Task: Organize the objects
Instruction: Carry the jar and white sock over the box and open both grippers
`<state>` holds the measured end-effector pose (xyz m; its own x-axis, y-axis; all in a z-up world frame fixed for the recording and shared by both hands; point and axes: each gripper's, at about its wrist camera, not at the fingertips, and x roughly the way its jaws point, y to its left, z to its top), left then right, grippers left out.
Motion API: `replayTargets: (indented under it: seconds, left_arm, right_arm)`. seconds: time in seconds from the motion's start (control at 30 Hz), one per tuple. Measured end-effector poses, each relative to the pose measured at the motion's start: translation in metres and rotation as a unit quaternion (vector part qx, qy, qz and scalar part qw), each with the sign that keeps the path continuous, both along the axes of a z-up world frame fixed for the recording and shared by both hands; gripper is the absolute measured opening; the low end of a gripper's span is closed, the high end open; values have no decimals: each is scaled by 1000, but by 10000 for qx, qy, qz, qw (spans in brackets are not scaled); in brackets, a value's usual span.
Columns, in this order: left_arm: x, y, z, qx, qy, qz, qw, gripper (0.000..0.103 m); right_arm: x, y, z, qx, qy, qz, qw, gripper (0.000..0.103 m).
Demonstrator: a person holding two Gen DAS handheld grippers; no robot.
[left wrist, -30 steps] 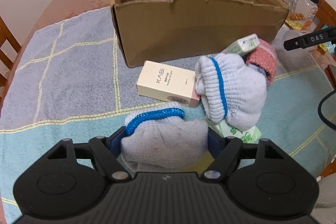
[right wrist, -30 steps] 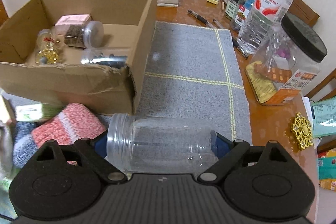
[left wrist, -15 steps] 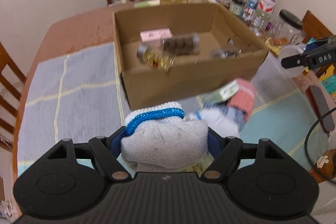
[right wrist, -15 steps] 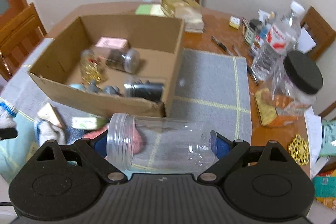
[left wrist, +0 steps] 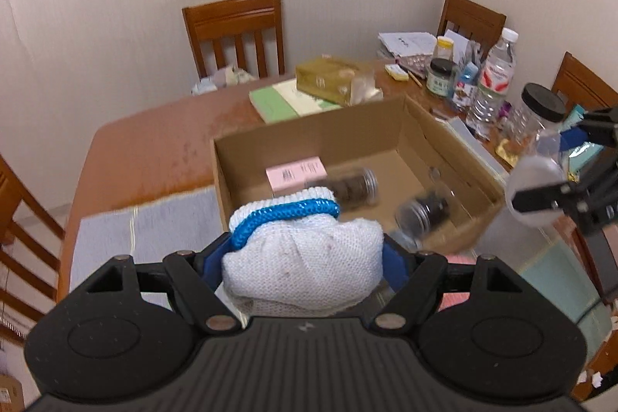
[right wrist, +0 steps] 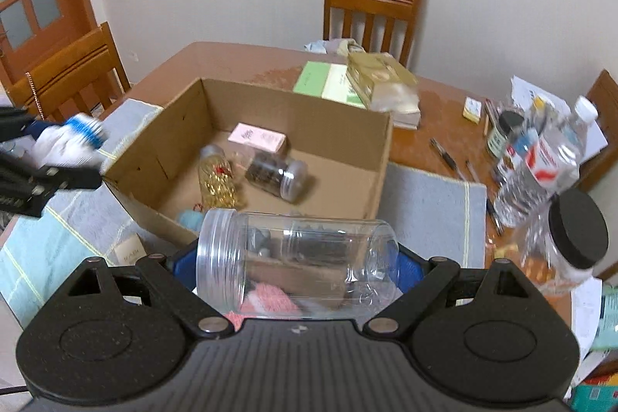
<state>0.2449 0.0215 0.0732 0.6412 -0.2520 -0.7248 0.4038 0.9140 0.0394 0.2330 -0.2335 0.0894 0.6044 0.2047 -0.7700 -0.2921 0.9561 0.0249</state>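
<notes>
My left gripper (left wrist: 303, 253) is shut on a rolled white sock with a blue band (left wrist: 301, 257), held in the air just in front of the open cardboard box (left wrist: 436, 130). My right gripper (right wrist: 297, 265) is shut on a clear, empty plastic jar (right wrist: 297, 257) lying sideways between its blue pads, above the box's near wall. Inside the box (right wrist: 286, 103) lie a pink carton (right wrist: 257, 138), a jar of dark contents (right wrist: 276, 172) and a gold-filled bottle (right wrist: 218, 176). From each wrist view the other gripper shows at the frame's side: the left (right wrist: 58, 149), the right (left wrist: 540, 188).
The brown table (left wrist: 154, 149) carries a grey-blue mat (right wrist: 428, 207). A black-lidded jar (right wrist: 567, 246), water bottle (right wrist: 540, 165) and small bottles crowd the right side. A book and tissue pack (right wrist: 382, 83) sit behind the box. A cream carton (right wrist: 129, 251) and pink sock (right wrist: 270, 300) lie below. Chairs (left wrist: 235, 29) surround the table.
Both grippers have risen with their loads, so the views now look down into the box. The socks and cream carton on the mat have dropped out of the left wrist view.
</notes>
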Motion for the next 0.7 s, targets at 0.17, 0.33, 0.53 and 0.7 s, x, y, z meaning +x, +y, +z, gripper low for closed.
replayTargets:
  seconds: [0.17, 0.33, 0.53, 0.7]
  left_arm:
    - [25, -7, -4, 102, -57, 88, 9999, 85]
    - [34, -9, -12, 166, -110, 359, 9992, 98]
    - [27, -1, -25, -107, 250, 643, 9976, 98]
    - [14, 3, -29, -239, 364, 918, 9948, 98]
  right_arm:
    - [8, 4, 3, -2, -102, 67, 9999, 96]
    - [18, 7, 2, -6, -78, 127, 9999, 96]
    - [35, 7, -3, -15, -40, 155, 9999, 96]
    - [50, 8, -6, -25, 6, 227, 9997, 96]
